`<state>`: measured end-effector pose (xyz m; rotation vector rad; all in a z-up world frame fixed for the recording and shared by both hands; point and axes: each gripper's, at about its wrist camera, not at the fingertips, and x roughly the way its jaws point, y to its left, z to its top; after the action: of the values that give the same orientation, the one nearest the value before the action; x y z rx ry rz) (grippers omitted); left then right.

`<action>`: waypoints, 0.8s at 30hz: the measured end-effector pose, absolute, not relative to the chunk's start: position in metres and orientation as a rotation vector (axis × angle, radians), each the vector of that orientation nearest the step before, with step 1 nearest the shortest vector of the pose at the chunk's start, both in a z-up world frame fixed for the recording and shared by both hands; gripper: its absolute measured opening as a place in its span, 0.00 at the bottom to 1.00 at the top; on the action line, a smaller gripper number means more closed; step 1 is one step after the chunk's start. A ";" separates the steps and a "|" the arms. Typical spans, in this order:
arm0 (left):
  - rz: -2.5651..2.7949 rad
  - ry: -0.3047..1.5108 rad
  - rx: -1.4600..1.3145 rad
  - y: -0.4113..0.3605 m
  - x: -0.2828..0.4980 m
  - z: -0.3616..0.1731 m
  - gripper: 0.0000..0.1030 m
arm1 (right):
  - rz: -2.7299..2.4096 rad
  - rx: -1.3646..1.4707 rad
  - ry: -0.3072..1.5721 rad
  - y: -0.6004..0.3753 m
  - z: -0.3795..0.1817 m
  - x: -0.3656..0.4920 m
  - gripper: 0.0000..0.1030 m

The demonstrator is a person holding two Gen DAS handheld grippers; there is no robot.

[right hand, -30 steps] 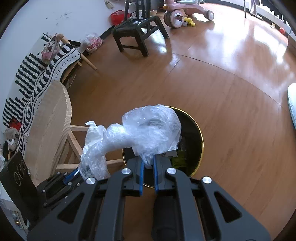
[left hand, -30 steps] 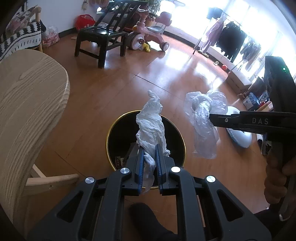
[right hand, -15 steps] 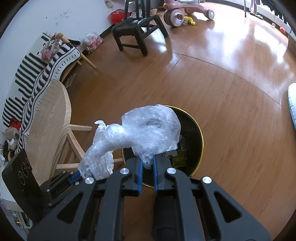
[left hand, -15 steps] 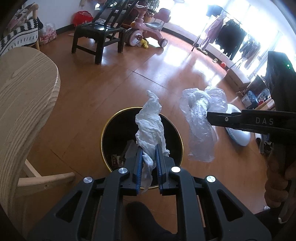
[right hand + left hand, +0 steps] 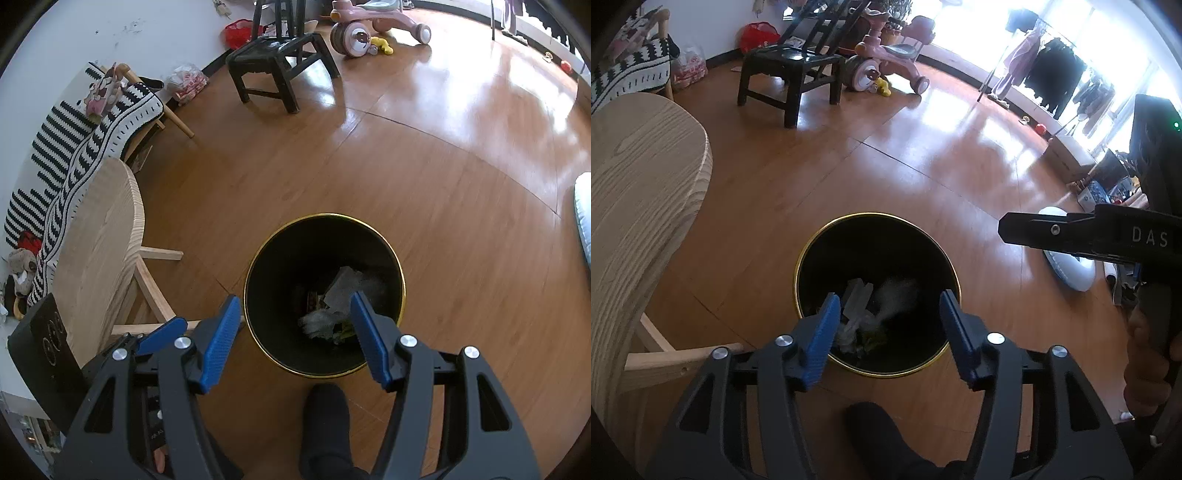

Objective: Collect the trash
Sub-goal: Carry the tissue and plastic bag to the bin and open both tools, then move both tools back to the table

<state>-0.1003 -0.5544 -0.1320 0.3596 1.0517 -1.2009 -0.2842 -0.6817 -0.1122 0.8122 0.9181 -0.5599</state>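
Both grippers hang over a black bin [image 5: 877, 240] with a gold rim, which stands on the wood floor [image 5: 923, 155] — and both have just been opening their jaws. The left gripper [image 5: 888, 325] now stands with its blue pads [image 5: 822, 328] wide apart and nothing between them; through the gap the bin's inside shows. The right gripper [image 5: 295, 326] is the same, jaws spread and bare, pointing down at the bin's mouth. In the left view the right gripper [image 5: 1008, 230] also comes in from the right edge, seen side on, with a hand [image 5: 1148, 358] on its grip below. In the right view the left gripper's blue tip [image 5: 162, 332] shows at lower left. The trash lies in the bin: a white paper wad [image 5: 855, 295] toward the left of the bottom, and a pale, blurred clump [image 5: 897, 293] just right of it, which may be the plastic; from the right view a crumpled clear plastic piece [image 5: 321, 323] and a pale sheet [image 5: 341, 286] sit among darker scraps. A light wood table [image 5: 639, 192] curves in at the left, close by the bin. Further off stand a dark chair [image 5: 790, 70] and a pink ride-on toy [image 5: 886, 62]. A dark foot [image 5: 327, 417] shows at the bottom edge, just short of the bin
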 end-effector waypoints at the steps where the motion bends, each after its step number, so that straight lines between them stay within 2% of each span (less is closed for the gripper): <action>1: -1.202 1.053 0.360 -0.554 -0.100 -0.133 0.54 | -0.561 0.813 0.916 -0.682 -0.112 -0.284 0.59; 6: -1.196 1.048 0.354 -0.549 -0.098 -0.130 0.55 | -0.561 0.810 0.909 -0.679 -0.108 -0.283 0.59; 9: -1.187 1.036 0.340 -0.541 -0.094 -0.123 0.64 | -0.558 0.803 0.902 -0.677 -0.104 -0.280 0.59; 10: -1.183 1.031 0.335 -0.538 -0.094 -0.120 0.70 | -0.555 0.799 0.897 -0.676 -0.101 -0.278 0.60; 16: -1.151 0.963 0.292 -0.496 -0.074 -0.086 0.89 | -0.502 0.752 0.824 -0.650 -0.071 -0.254 0.79; 24: -1.005 0.868 0.205 -0.392 -0.024 -0.037 0.90 | -0.304 0.621 0.769 -0.569 -0.025 -0.174 0.80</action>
<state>-0.0241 -0.3923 -0.0374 0.2054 0.8679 -1.0046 -0.1737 -0.5693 -0.0252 0.6213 0.7690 -0.3039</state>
